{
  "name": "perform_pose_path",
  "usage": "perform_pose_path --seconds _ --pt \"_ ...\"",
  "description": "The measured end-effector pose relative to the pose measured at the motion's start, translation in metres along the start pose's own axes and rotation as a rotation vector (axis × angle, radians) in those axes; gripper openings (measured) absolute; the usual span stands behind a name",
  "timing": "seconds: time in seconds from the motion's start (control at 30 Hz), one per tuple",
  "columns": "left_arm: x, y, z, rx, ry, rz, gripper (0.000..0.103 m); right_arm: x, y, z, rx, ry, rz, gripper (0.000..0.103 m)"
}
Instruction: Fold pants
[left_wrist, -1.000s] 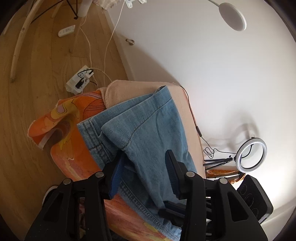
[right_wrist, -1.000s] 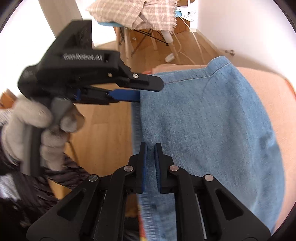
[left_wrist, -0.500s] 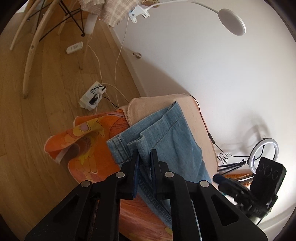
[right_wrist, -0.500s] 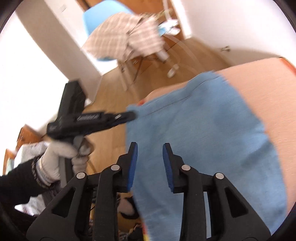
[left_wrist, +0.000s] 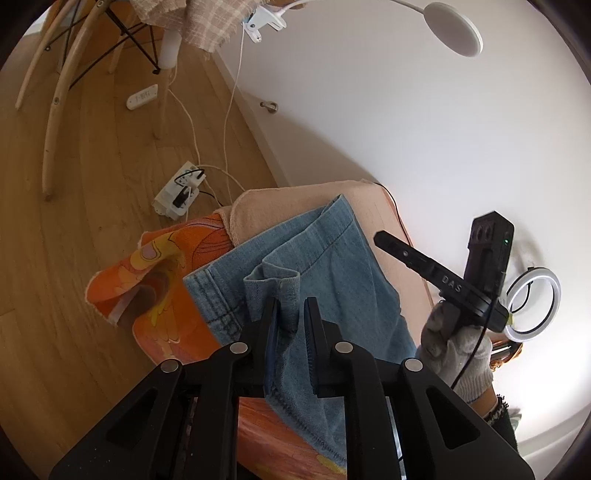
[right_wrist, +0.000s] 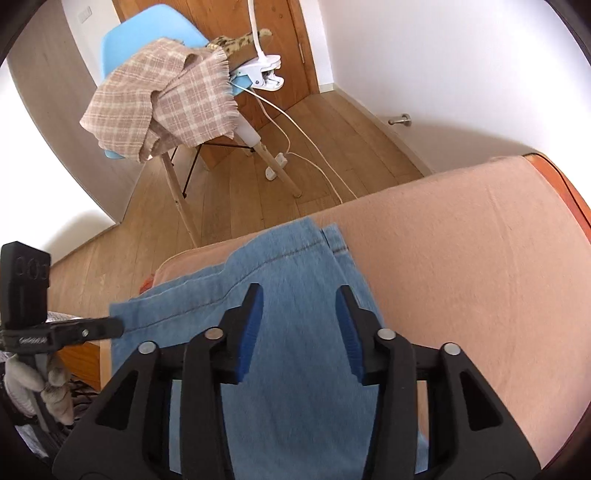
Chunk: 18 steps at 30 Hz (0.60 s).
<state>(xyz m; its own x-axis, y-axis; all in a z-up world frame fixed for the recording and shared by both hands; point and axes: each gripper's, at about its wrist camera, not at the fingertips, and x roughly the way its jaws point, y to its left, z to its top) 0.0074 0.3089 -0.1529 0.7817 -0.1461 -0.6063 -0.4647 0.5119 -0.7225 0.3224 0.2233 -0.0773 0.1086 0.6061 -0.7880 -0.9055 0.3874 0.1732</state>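
Note:
Light blue denim pants (left_wrist: 325, 266) lie on a peach-covered table (left_wrist: 280, 206). My left gripper (left_wrist: 290, 314) is shut on the pants' near hem corner and holds the fold raised. In the right wrist view the pants (right_wrist: 295, 369) spread under my right gripper (right_wrist: 299, 299), which is open and empty above the denim. The left gripper (right_wrist: 110, 326) shows at the pants' left corner there. The right gripper (left_wrist: 384, 238) shows at the right in the left wrist view.
An orange patterned cloth (left_wrist: 162, 291) hangs off the table's left side. A power strip (left_wrist: 179, 190) and cables lie on the wood floor. A blue chair (right_wrist: 147, 40) with a plaid blanket (right_wrist: 159, 96) stands beyond. A ring light (left_wrist: 533, 302) glows at right.
My right gripper opened, let go of the pants and drew back above them. My left gripper closed on the hem corner and lifted it.

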Motion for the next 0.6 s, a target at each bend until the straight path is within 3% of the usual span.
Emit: perform_pose_path --seconds 0.23,0.53,0.57,0.6 --pt "0.0 -0.009 0.0 0.031 -0.011 0.004 0.012 0.049 0.001 0.019 -0.059 0.059 -0.02 0.048" --pt "0.001 -0.011 -0.004 0.063 -0.012 0.015 0.012 0.053 -0.007 0.023 -0.045 0.058 -0.006 0.05" --pt "0.0 -0.01 -0.004 0.056 -0.014 0.013 0.012 0.053 -0.006 0.021 -0.043 0.052 -0.01 0.049" --pt "-0.001 -0.009 -0.003 0.05 -0.017 0.013 0.011 0.053 -0.005 0.02 -0.05 0.048 -0.022 0.038"
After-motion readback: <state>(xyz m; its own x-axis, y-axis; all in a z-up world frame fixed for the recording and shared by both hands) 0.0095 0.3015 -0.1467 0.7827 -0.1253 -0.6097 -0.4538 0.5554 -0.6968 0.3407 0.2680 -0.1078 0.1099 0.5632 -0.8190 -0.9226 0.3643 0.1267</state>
